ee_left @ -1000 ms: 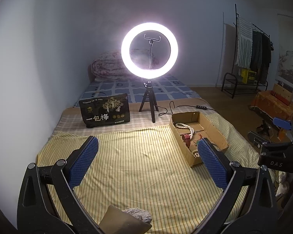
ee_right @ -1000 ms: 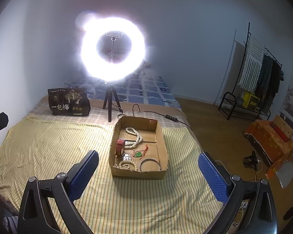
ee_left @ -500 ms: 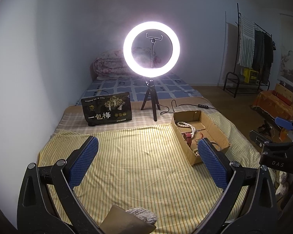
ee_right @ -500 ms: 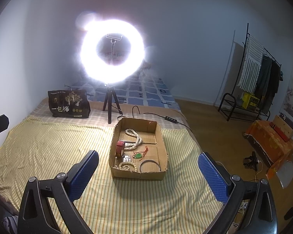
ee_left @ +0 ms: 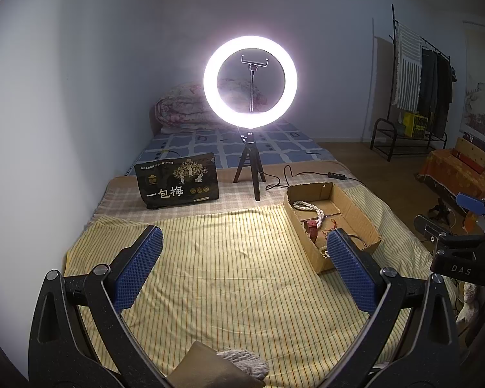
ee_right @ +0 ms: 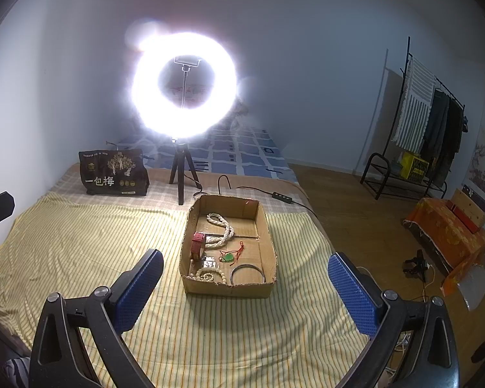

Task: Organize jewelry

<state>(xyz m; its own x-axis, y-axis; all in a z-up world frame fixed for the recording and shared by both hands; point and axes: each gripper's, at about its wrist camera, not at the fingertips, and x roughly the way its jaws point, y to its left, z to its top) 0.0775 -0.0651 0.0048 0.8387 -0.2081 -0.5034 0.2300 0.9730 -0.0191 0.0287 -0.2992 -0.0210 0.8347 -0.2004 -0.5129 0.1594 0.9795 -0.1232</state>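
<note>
- Right hand-held gripper [ee_right: 245, 286]: fingers spread, empty, above bed [ee_right: 80, 242], facing cardboard box [ee_right: 229, 287]
- Left hand-held gripper [ee_left: 242, 265]: spread, empty, box to its right
- Jewelry inside box: bead necklace [ee_right: 221, 229], bangle [ee_right: 247, 273], red strap [ee_right: 199, 245]
- Advice: descend vertically over a single piece, clear of box walls

- Left gripper [ee_left: 244, 268]: view drifted right and slightly up; cardboard box [ee_left: 359, 223] sits a little nearer the right pad.
- Right gripper [ee_right: 245, 291]: view crept marginally closer to the box.

A lit ring light [ee_right: 184, 85] glares against pale walls; clothes rack [ee_right: 426, 119] at right.
</note>
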